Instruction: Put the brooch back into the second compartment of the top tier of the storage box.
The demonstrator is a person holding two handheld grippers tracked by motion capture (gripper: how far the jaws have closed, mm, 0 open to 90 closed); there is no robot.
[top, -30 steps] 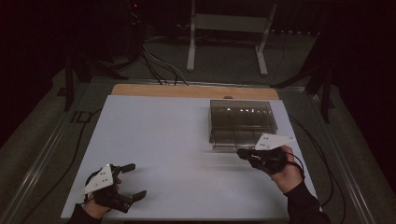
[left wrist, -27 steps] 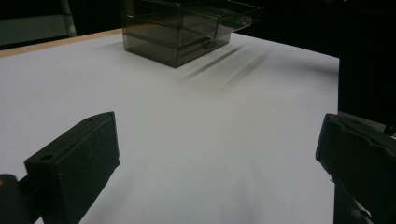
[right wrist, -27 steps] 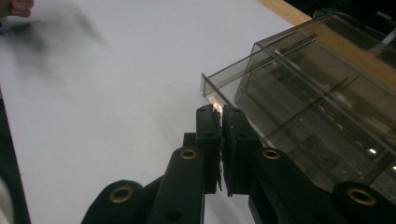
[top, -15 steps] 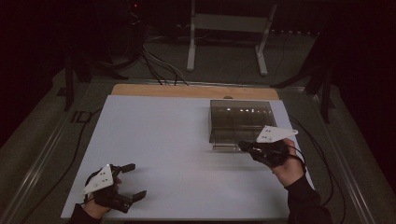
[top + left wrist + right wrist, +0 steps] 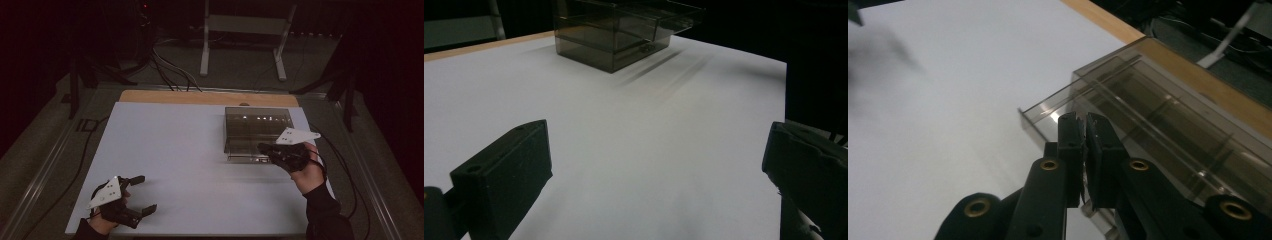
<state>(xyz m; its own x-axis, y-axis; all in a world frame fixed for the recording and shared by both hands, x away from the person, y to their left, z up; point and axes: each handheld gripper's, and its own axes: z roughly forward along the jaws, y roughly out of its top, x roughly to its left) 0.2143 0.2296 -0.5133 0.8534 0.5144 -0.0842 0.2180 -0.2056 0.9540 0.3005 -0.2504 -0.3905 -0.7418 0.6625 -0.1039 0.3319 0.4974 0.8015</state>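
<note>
A smoky see-through drawer box stands at the table's far right, its drawer slid out toward me. My right gripper hovers at the drawer's front edge, pointing left. In the right gripper view its jaws are pressed together, in front of the drawer's front rim; whether anything is pinched between them I cannot tell. My left gripper rests at the near left corner, open. In the left gripper view nothing lies between its fingers, and the box stands far ahead.
The white table top ends in a wooden strip at the back. Behind it are a metal stand and cables on the dark floor. A cable trails off the table's right edge.
My right gripper has crept a little up and left, closer to the drawer's front. The left gripper has stayed put.
</note>
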